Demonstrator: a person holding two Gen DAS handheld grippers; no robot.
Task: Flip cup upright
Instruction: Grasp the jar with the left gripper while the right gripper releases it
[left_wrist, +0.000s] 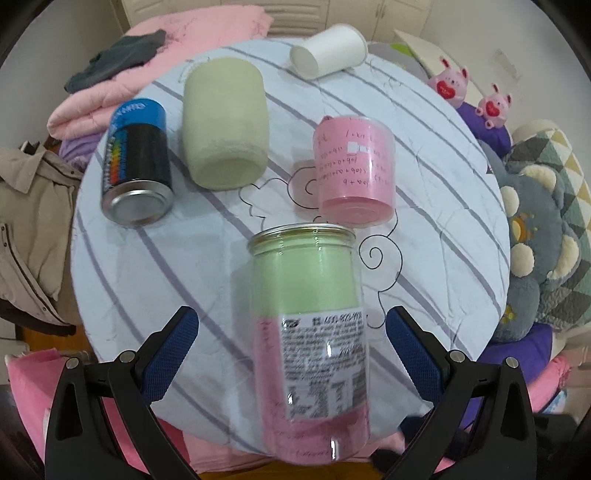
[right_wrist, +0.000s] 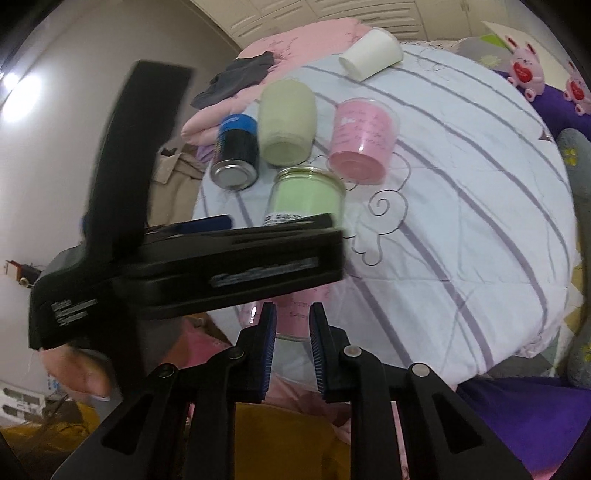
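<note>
A clear cup with a green and pink liner and a white label lies on its side on the striped round table, its metal rim pointing away. My left gripper is open, its blue pads wide on either side of the cup without touching it. In the right wrist view the same cup is partly hidden behind the left gripper's black body. My right gripper is nearly closed with a narrow gap, empty, near the cup's base at the table's front edge.
On the table lie a pink cup, a beige cup, a blue and black can and a white paper cup. Pink blankets, clothes and plush toys surround the table.
</note>
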